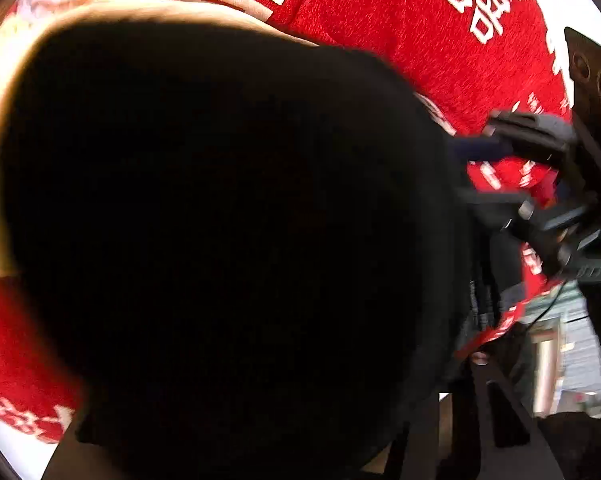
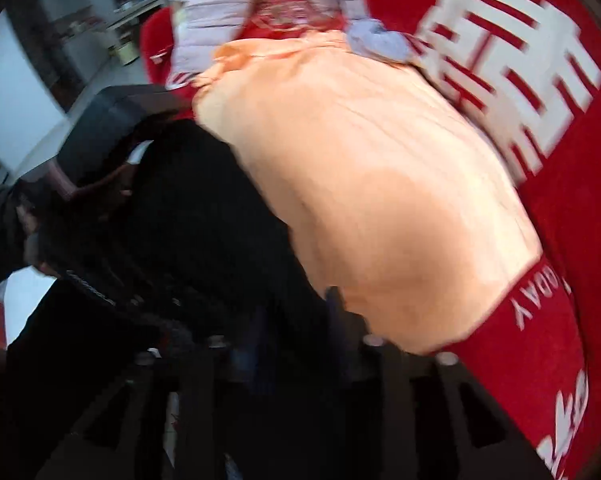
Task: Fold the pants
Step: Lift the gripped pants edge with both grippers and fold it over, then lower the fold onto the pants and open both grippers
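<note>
The black pants [image 1: 220, 220] hang right in front of the left wrist camera and fill most of its view. They hide my left gripper; only one of its fingers [image 1: 496, 412] shows at the bottom, so its jaws cannot be read. My right gripper [image 1: 472, 172] reaches in from the right, fingertips at the pants' edge. In the right wrist view the pants [image 2: 204, 220] are bunched between the fingers of the right gripper [image 2: 292, 340] and lifted off the surface. The left gripper's black housing [image 2: 112, 120], held by a hand, sits at the pants' far side.
A red cloth [image 2: 572, 200] with large white characters covers the surface [image 1: 420, 40]. On it lies a peach garment [image 2: 380, 180] beside the pants, with a pale lavender padded garment [image 2: 220, 0] beyond it. White cabinets [image 2: 16, 92] stand in the room at far left.
</note>
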A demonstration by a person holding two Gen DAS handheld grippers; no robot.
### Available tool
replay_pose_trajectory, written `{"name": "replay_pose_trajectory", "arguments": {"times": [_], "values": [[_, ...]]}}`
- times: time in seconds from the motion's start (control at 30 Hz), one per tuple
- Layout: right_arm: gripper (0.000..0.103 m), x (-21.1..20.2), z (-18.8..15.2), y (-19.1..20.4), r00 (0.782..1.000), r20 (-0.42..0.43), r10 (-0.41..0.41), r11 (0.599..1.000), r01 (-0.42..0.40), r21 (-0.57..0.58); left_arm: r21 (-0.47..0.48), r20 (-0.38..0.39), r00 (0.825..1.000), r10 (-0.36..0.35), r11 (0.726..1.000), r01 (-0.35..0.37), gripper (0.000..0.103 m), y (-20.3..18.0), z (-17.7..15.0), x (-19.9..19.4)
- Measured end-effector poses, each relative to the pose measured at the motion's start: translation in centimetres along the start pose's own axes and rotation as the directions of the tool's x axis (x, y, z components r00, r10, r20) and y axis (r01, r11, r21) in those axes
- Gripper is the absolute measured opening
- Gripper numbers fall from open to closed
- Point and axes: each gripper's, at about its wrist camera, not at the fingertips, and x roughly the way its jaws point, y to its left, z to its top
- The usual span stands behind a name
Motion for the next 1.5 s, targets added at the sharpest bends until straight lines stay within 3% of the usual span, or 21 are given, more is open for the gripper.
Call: {"name": "replay_pose_trajectory", "arguments": {"times": [0.1,0.2,0.27,0.33,0.43,0.5,0.6,0.73,0.77,0.83,0.93,1.0,1.07,1.13,1.23,1.37,1.5], "values": [[0.042,-1.9,-2.5,-1.4,0.998,-0.024,-0.057,0.998,0.057,0.010,0.023,-0.006,0.999,0.037,0.999,-0.037,0.048,-1.6,0.2,-0.7],[0.048,-2.3,-5.8,-1.2,0.985,-0.125,-0.122,0.991,0.114,-0.070,0.048,-0.002,0.997,0.071,0.996,-0.071,0.048,-3.2,0.8,-1.8],[0.057,-1.5,-7.7,-0.8,0.978,-0.190,-0.085,0.995,0.073,-0.073,0.052,-0.001,0.996,0.087,0.995,-0.087,0.048,-4.2,1.2,-2.4],[0.058,-0.1,-9.4,0.6,0.968,-0.244,-0.057,0.991,0.026,-0.129,0.049,-0.004,0.995,0.098,0.994,-0.098,0.048,-4.8,1.5,-2.9],[0.058,2.5,-10.6,1.2,0.954,-0.278,-0.112,0.974,0.050,-0.220,0.033,-0.014,0.993,0.117,0.993,-0.117,0.048,-5.3,1.7,-3.3],[0.062,2.2,-9.6,-0.6,0.963,-0.250,-0.102,0.981,0.057,-0.184,0.028,-0.017,0.992,0.127,0.992,-0.126,0.048,-5.6,1.7,-3.4],[0.062,1.7,-8.2,-4.1,0.955,-0.216,-0.201,0.978,0.183,-0.101,0.025,-0.024,0.989,0.145,0.989,-0.144,0.048,-6.6,1.1,-4.0],[0.062,2.7,-8.5,-2.6,0.940,-0.209,-0.268,0.949,0.222,-0.222,0.038,-0.029,0.982,0.187,0.982,-0.186,0.048,-8.2,1.6,-4.1],[0.062,2.1,-8.1,-2.6,0.942,-0.213,-0.258,0.955,0.216,-0.202,0.040,-0.027,0.981,0.190,0.981,-0.189,0.048,-8.5,1.6,-4.3],[0.062,-0.2,-7.9,-2.5,0.975,-0.174,-0.136,0.986,0.116,-0.123,0.041,-0.030,0.979,0.200,0.979,-0.199,0.048,-9.4,1.7,-4.4],[0.063,-1.0,-9.2,-0.6,0.987,-0.152,-0.060,0.989,0.039,-0.140,0.053,-0.037,0.974,0.223,0.974,-0.221,0.048,-10.5,1.3,-4.5],[0.073,2.3,-10.7,0.9,0.961,-0.246,-0.125,0.977,0.076,-0.198,0.062,-0.035,0.971,0.237,0.970,-0.235,0.048,-11.8,1.4,-4.6],[0.086,2.6,-11.1,1.9,0.961,-0.158,-0.225,0.950,0.181,-0.253,0.072,-0.026,0.969,0.247,0.967,-0.245,0.048,-13.0,1.7,-5.4],[0.084,1.5,-10.6,0.9,0.965,-0.172,-0.198,0.971,0.170,-0.167,0.090,-0.020,0.967,0.254,0.964,-0.251,0.048,-14.2,2.2,-5.7],[0.082,-3.9,-11.4,-0.8,0.982,-0.038,-0.185,0.982,0.184,-0.027,0.134,-0.025,0.961,0.275,0.954,-0.270,0.046,-17.1,2.4,-5.8],[0.083,-9.4,-15.5,-2.3,0.959,0.016,-0.283,0.955,0.280,0.099,0.188,-0.040,0.962,0.269,0.948,-0.257,0.044,-21.8,2.7,-4.9],[0.083,-13.6,-21.0,-3.6,0.927,0.048,-0.372,0.902,0.348,0.256,0.223,-0.087,0.968,0.235,0.952,-0.211,0.043,-27.0,2.8,-3.1]]}}
